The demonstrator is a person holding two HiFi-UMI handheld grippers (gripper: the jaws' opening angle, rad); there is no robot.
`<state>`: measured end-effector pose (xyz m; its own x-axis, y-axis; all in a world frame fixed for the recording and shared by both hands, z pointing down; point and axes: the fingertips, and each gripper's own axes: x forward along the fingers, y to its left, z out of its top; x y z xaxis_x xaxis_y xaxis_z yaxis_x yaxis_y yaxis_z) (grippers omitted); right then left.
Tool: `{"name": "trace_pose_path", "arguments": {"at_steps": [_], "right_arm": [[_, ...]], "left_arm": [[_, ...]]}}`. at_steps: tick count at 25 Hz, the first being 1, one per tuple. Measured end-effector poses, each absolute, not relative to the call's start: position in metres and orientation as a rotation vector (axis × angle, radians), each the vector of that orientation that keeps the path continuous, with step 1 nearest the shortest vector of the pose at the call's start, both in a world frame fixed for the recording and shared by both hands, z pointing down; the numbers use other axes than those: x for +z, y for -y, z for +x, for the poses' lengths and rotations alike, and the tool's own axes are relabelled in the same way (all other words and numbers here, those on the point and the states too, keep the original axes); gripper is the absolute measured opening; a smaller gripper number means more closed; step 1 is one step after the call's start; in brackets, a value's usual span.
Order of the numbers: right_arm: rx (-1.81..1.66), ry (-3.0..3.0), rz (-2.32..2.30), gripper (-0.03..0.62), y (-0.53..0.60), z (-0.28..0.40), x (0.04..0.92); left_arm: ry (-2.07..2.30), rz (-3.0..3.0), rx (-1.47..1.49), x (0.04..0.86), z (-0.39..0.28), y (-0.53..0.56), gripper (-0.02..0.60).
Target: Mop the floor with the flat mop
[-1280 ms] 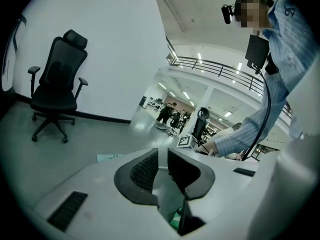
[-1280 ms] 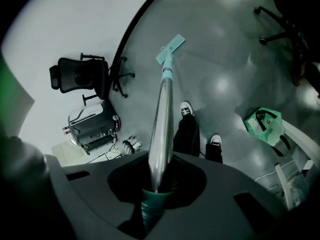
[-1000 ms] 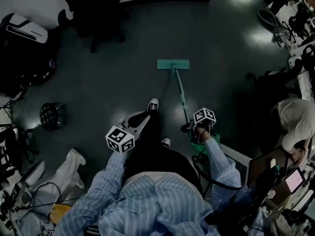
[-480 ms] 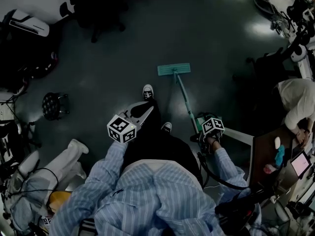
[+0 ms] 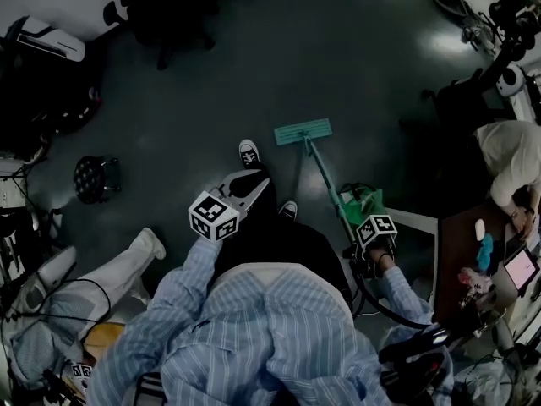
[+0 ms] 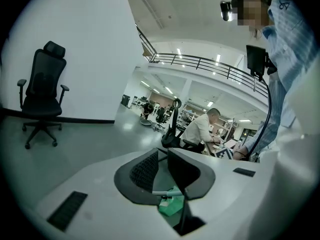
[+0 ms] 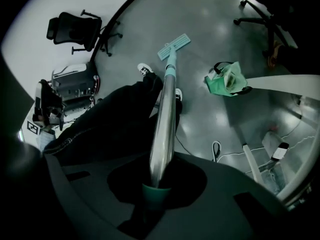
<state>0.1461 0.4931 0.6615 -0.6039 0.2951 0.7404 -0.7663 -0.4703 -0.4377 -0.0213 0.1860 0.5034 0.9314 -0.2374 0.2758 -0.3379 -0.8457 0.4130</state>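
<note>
One flat mop (image 5: 303, 131) rests with its teal head flat on the dark floor (image 5: 254, 74). Its handle (image 7: 164, 124) slants back and to the right into the right gripper (image 7: 156, 184), whose jaws are clamped round the handle's teal end. The head's left end is just beside a white-toed shoe (image 5: 248, 152). A second shoe (image 5: 288, 210) sits nearer the person, left of the handle. Just right of the handle's lower half is a green bag (image 5: 363, 203), close to it, and behind that runs the pale edge of a table (image 5: 414, 220). The left gripper (image 6: 163, 154) hangs over the person's dark trousers, well apart from the handle, its jaws a little apart with nothing between them. Ahead of the mop head the floor lies open up to the wall base. It is hemmed at far left by an office chair (image 5: 161, 15) and a round stool (image 5: 91, 178), and at right by a seated person (image 5: 507, 172).
</note>
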Motion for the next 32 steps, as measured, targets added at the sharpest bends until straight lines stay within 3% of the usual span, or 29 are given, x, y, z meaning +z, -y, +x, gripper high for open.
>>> {"name": "trace_pose_path", "arguments": {"at_steps": [17, 32], "right_arm": [[2.119, 1.056, 0.722, 0.049, -0.484, 0.136, 0.652], [2.108, 1.081, 0.726, 0.049, -0.363, 0.138, 0.658]], "left_arm": [[0.407, 2.627, 0.320, 0.505, -0.020, -0.185, 0.058], [0.407, 2.578, 0.342, 0.517, -0.017, -0.107, 0.058]]}}
